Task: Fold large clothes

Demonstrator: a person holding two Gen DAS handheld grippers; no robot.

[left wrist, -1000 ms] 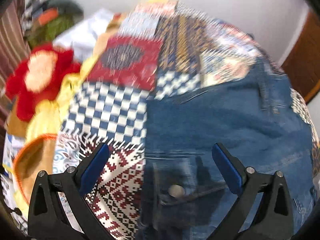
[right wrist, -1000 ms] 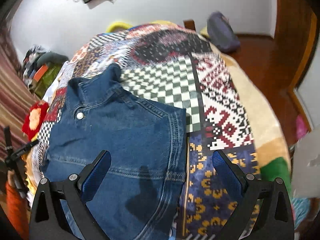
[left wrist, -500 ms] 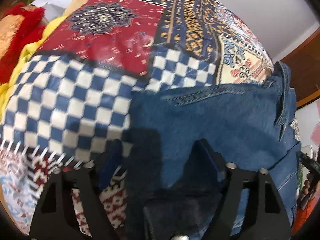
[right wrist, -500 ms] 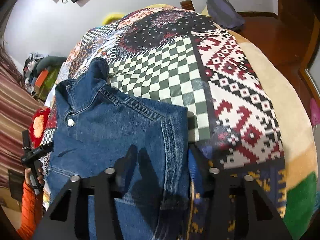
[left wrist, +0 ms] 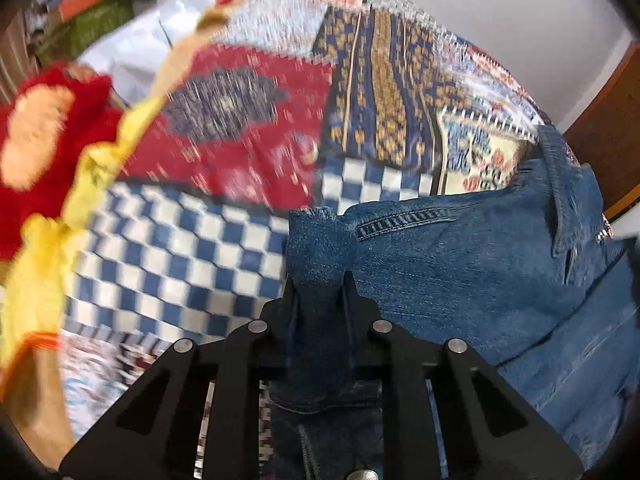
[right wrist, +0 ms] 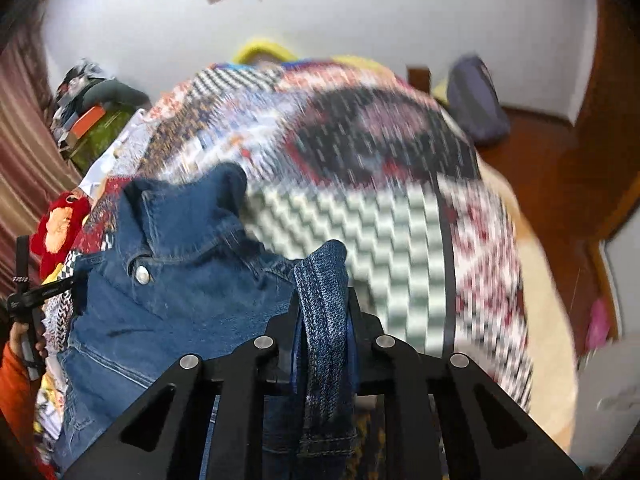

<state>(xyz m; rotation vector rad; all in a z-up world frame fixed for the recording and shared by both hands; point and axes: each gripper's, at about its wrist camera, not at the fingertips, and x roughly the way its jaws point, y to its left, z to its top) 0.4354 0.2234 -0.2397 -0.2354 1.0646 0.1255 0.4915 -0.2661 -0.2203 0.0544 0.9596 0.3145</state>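
Observation:
A blue denim jacket (left wrist: 460, 272) lies spread on a patchwork quilt (left wrist: 180, 240). My left gripper (left wrist: 318, 280) is closing its jaws on a bunched fold of the jacket's edge, and the cloth stands up between the pads. In the right wrist view the jacket (right wrist: 180, 280) shows its collar and a metal button. There my right gripper (right wrist: 324, 300) is closing tight on a stitched hem that pokes up between its fingers. The left gripper also appears at the far left of that view, held by a hand with an orange sleeve (right wrist: 16, 376).
The quilt (right wrist: 400, 220) covers a bed. A red plush toy (left wrist: 40, 140) and yellow cloth lie at its left edge, with a pile of clothes (left wrist: 88, 8) behind. A purple bag (right wrist: 476, 100) sits on the wooden floor (right wrist: 560, 180) to the right.
Both grippers went from wide open to pinched on the jacket's edges. Each now has a fold of denim raised between its fingers, and the right view has swung upward.

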